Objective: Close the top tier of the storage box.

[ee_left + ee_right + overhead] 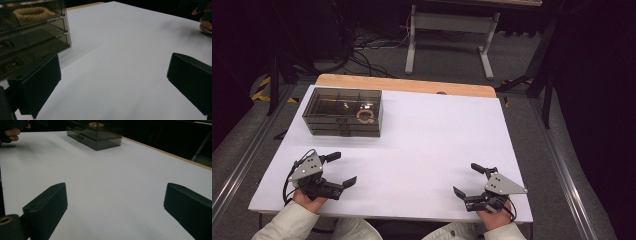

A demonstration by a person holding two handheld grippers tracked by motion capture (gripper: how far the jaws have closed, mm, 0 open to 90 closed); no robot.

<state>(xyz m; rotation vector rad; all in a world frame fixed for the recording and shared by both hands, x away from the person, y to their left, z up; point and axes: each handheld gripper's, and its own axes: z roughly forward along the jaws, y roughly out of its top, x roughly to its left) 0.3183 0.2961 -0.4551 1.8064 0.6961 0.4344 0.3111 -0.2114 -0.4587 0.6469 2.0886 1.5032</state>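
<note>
Two claws rest low over the white desk (422, 135), jaws spread wide and holding nothing: the left claw (343, 170) near the smoky drawer box (343, 112) with a ring-shaped piece (365, 115) inside, the right claw (468, 181) well apart.

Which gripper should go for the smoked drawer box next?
Left. The left gripper sits open just below the drawer box, which looms beside its jaws. The right gripper, also open, lies across the white tabletop.

The white table top (427, 145) is lit evenly from above, surroundings left very dark. Both gripper views are rendered dim, soft and grainy, and only faint shadows are cast.
</note>
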